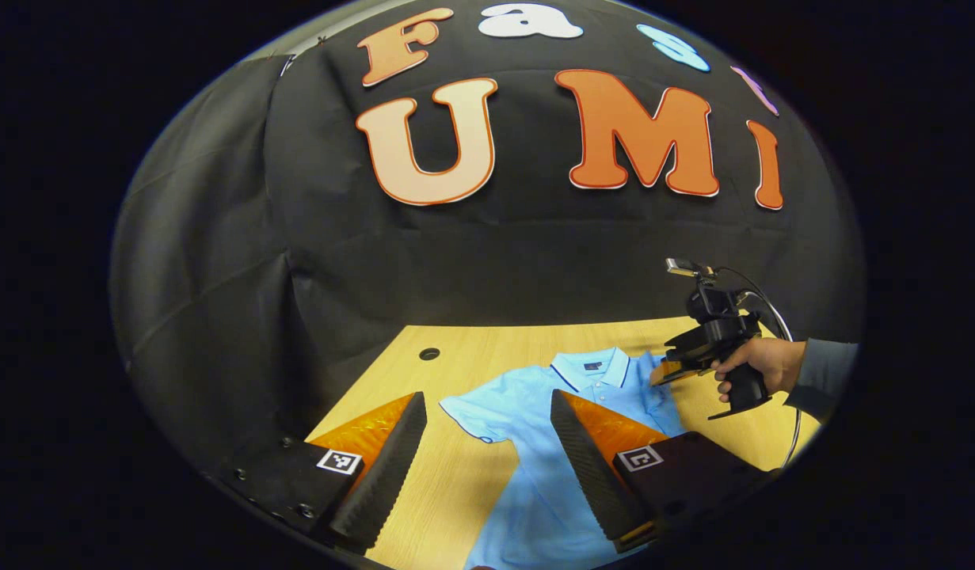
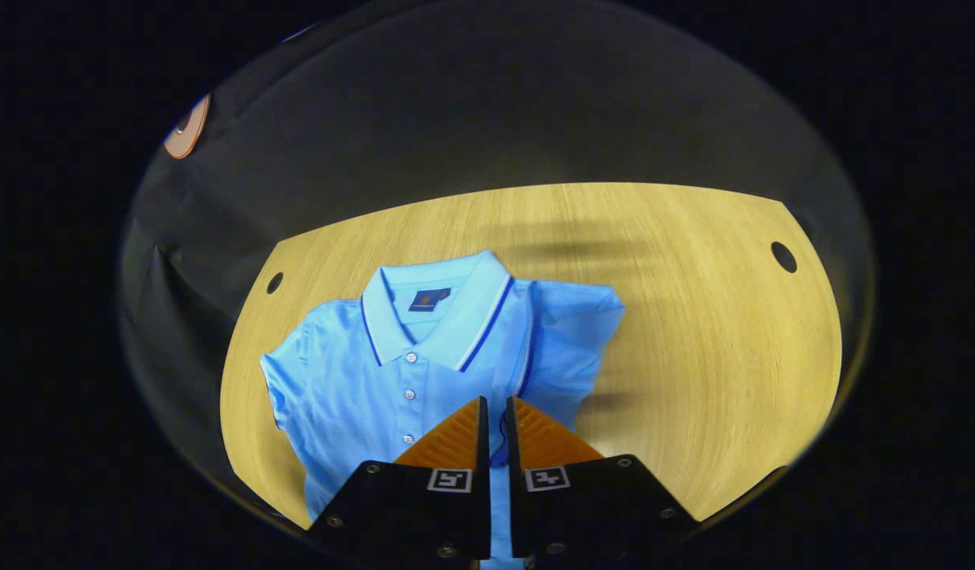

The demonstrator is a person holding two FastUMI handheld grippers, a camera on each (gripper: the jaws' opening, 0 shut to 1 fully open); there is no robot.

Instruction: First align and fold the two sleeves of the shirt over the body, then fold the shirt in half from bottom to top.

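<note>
A light blue polo shirt [image 2: 352, 372] lies face up on the wooden table [image 2: 693, 317], collar [image 2: 436, 317] toward the far wall. Its one sleeve [image 2: 570, 332] is lifted and turned in over the body; my right gripper [image 2: 497, 402] is shut on that sleeve's dark-trimmed hem. In the left gripper view the shirt [image 1: 535, 412] has its other sleeve [image 1: 475, 416] spread flat on the table. My left gripper [image 1: 487, 396] hangs open above that sleeve, fingers wide apart with nothing between them. The right gripper [image 1: 663, 374] sits at the shirt's far shoulder beside the collar.
A person's hand [image 1: 760, 360] in a dark sleeve holds the right gripper, with a cable trailing off it. The tabletop has round holes [image 2: 783, 256] [image 2: 275, 283] near its back corners. Black cloth walls stand close behind and to the side of the table.
</note>
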